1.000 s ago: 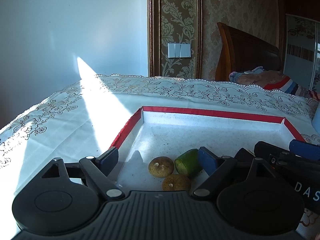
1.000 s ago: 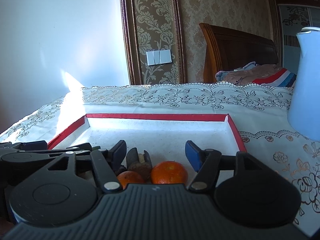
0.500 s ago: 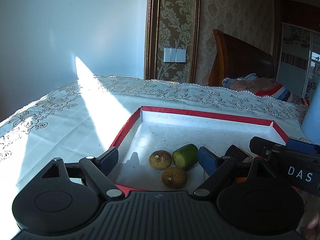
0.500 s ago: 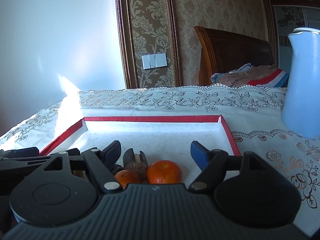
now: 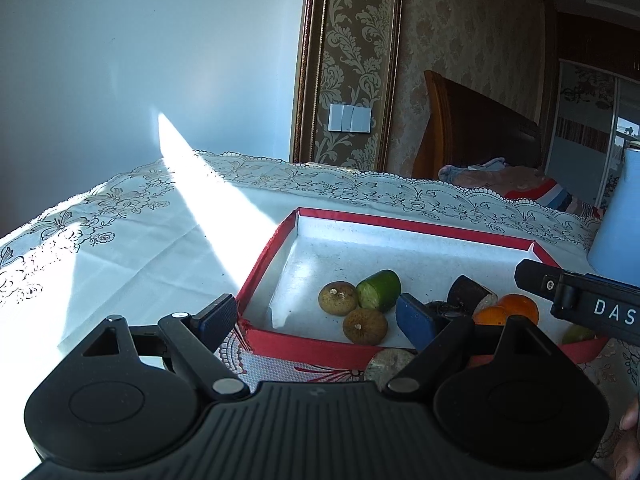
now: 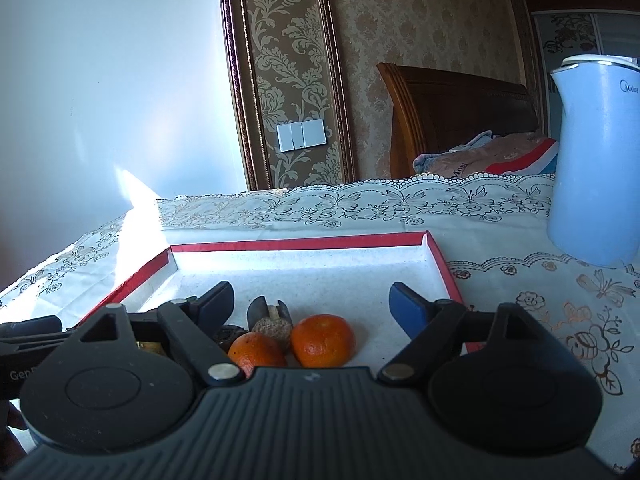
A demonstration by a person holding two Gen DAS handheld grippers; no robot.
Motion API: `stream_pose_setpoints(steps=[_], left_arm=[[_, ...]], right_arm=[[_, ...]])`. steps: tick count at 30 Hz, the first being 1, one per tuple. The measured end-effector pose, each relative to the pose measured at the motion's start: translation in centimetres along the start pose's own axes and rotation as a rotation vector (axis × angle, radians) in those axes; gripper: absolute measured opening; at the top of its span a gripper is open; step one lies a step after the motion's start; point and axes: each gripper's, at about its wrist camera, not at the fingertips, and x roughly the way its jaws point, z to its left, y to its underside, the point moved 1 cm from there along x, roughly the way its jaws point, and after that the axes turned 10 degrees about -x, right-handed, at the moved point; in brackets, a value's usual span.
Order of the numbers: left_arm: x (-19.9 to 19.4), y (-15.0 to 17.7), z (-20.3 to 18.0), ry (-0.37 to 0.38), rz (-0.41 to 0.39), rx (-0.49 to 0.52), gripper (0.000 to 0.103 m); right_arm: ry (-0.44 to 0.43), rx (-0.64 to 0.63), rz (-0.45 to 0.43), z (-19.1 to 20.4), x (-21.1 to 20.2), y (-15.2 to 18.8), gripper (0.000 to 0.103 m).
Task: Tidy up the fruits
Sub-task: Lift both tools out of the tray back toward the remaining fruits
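My right gripper [image 6: 312, 306] has just been opening its jaws; they stand wide now, with nothing pressed between the pads. The two oranges [image 6: 322, 340] lie just below the gap, at about six o'clock, inside the red tray [image 6: 304, 243]. My left gripper [image 5: 316, 318] is also wide open and holds nothing; one pad is outside the tray's corner, at nine o'clock, the other over the tray floor.

The risk I see: the oranges touch each other and the brown nut-like piece [image 6: 274, 326] behind them, so if I close on one, I may push its neighbour and it can roll. My two grippers are near each other and could collide.

The cut cucumber [image 5: 378, 290] lies on its side, its long axis from seven to one o'clock, cut face toward seven. Two brown round fruits [image 5: 338, 298] lie just beside it.
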Motion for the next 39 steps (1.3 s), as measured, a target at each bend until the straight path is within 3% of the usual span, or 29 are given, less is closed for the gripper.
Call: stream_pose_setpoints(steps=[9, 17, 26, 33, 39], left_arm=[[-2.2, 1.2, 3.1, -0.013, 0.002, -0.008, 0.087], [-2.5, 1.2, 6.1, 0.011, 0.054, -0.132, 0.091], [-3.0, 2.3, 5.3, 0.047, 0.103, -0.055, 0.091], [-3.3, 2.6, 4.9, 0.048, 0.092, -0.029, 0.091], [-2.9, 2.5, 5.8, 0.056, 0.119, -0.077, 0.091]], right_arm=[[-0.014, 0.044, 0.007, -0.6, -2.1, 1.6, 0.084], [-0.043, 0.119, 0.029, -1.8, -3.8, 2.8, 0.090], [-0.114, 0.037, 0.080, 0.9, -5.3, 3.8, 0.090], [-0.150, -0.129, 0.111, 4.6, -5.3, 3.5, 0.089], [-0.199, -0.182, 0.192, 6.1, -3.4, 3.2, 0.074]])
